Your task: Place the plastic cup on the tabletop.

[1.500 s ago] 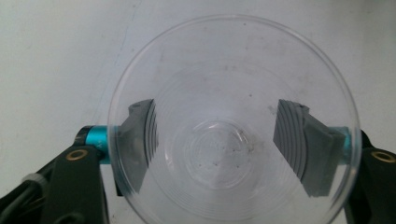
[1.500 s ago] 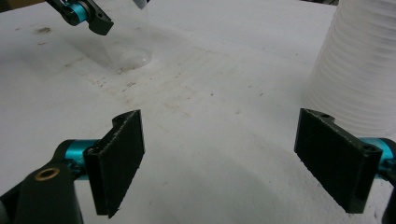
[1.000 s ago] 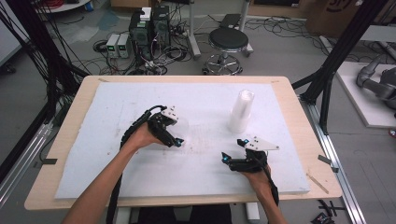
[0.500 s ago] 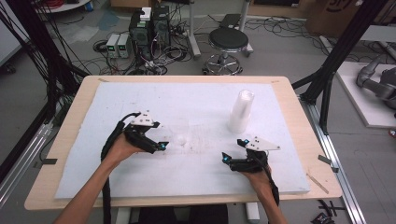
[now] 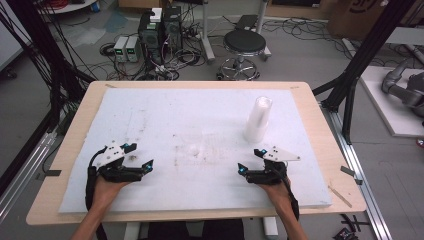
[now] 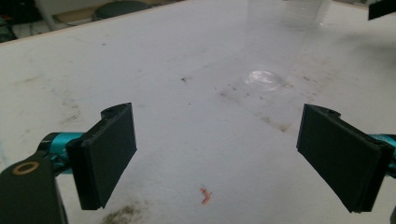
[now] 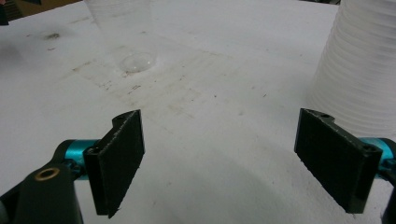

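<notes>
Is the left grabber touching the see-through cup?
Apart. The left gripper view shows the clear cup standing well beyond the open left gripper, with bare white board between them.

You're clearly set up in a robotics lab or research workspace, not anybody's home. Your wooden table (image 5: 320, 150) is topped with a scuffed white foam board (image 5: 165, 120) and boxed in by a black metal frame (image 5: 367, 55) with cables strung along it. Behind it on the bare grey concrete floor (image 5: 300, 55) you've got desktop computer towers (image 5: 160, 27), a couple of small grey power units (image 5: 126, 48) and a tangle of wires. There's a black round stool (image 5: 244, 42) parked back there, cardboard boxes (image 5: 357, 12) against the far edge, and part of a grey robot arm (image 5: 405, 90) lying on a white platform to the right.
</notes>
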Demonstrator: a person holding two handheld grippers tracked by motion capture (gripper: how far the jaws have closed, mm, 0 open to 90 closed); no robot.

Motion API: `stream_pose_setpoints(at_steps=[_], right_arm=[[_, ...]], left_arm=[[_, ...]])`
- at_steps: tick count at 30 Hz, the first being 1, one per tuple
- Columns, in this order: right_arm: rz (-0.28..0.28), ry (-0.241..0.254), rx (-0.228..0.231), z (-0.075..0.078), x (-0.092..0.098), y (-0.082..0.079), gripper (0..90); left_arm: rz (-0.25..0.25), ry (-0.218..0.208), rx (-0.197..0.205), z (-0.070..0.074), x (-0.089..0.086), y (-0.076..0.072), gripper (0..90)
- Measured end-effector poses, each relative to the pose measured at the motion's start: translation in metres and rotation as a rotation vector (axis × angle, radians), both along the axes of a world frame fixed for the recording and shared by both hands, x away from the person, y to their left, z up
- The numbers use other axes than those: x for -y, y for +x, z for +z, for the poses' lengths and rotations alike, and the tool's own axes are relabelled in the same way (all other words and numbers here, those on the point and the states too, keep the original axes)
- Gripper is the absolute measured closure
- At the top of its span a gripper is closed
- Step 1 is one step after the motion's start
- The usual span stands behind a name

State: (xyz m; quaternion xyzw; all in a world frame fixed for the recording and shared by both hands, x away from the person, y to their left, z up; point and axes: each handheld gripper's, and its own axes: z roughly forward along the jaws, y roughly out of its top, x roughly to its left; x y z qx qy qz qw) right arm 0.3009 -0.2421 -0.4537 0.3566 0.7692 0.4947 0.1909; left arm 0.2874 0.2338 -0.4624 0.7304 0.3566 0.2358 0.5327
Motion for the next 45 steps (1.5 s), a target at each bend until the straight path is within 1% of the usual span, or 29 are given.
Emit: stream_pose_setpoints(at_steps=[1,4,5,7,9,11,15,17,21,24,30,32,35,37,39,41,43,44,45], right_arm=[[0.0,0.001,-0.001,0.0,0.0,0.0,15.9],[0.002,0.001,-0.01,0.0,0.0,0.001,15.9],[-0.001,0.0,-0.013,0.0,0.0,0.001,15.9],[-0.003,0.0,-0.013,0.0,0.0,0.001,15.9],[-0.007,-0.002,-0.005,0.0,0.0,0.001,15.9],[-0.008,-0.004,0.005,0.0,-0.001,-0.001,15.9],[-0.01,-0.019,0.019,0.0,-0.002,-0.002,15.9],[-0.016,-0.025,0.025,0.0,-0.003,-0.003,15.9],[-0.02,-0.029,0.035,0.0,-0.003,-0.004,15.9],[-0.018,-0.023,0.048,0.0,-0.002,-0.005,15.9],[-0.012,-0.009,0.065,0.0,-0.001,-0.007,15.9],[-0.015,-0.007,0.074,0.0,-0.001,-0.007,15.9],[-0.02,-0.002,0.075,0.0,-0.001,-0.008,15.9],[-0.02,-0.002,0.083,0.0,0.0,-0.008,15.9],[-0.022,0.008,0.072,0.0,0.001,-0.008,15.9],[-0.026,0.024,0.071,0.0,0.002,-0.008,15.9],[-0.032,0.032,0.076,0.0,0.003,-0.008,15.9],[-0.036,0.03,0.08,0.0,0.003,-0.008,15.9],[-0.041,0.028,0.084,0.0,0.003,-0.009,15.9]], left_arm=[[0.017,-0.007,0.007,-0.001,-0.001,-0.002,11.9],[0.039,-0.011,0.02,-0.003,-0.005,-0.004,11.9],[0.044,-0.013,0.024,-0.005,-0.005,-0.005,12.0],[0.052,-0.019,0.045,-0.005,-0.006,-0.007,12.5],[0.051,-0.02,0.063,-0.005,-0.006,-0.009,12.6],[0.046,-0.03,0.058,-0.006,-0.007,-0.008,12.6],[0.038,-0.048,0.026,-0.006,-0.009,-0.005,12.5],[0.037,-0.057,0.021,-0.006,-0.01,-0.005,12.5],[0.03,-0.044,0.034,-0.006,-0.009,-0.006,12.6],[0.032,-0.031,0.034,-0.006,-0.008,-0.006,12.6],[0.033,-0.027,0.029,-0.006,-0.007,-0.005,12.6],[0.034,-0.027,0.033,-0.006,-0.007,-0.006,12.6],[0.029,-0.037,0.033,-0.006,-0.009,-0.006,12.6],[0.053,-0.046,0.02,-0.006,-0.009,-0.005,12.9],[0.041,-0.067,0.005,-0.006,-0.012,-0.003,13.2],[0.046,-0.088,-0.011,-0.006,-0.014,-0.002,13.2],[0.048,-0.108,-0.016,-0.007,-0.015,-0.001,13.2],[0.047,-0.113,-0.018,-0.007,-0.016,-0.001,13.2],[0.054,-0.109,-0.019,-0.007,-0.015,-0.001,13.2]])
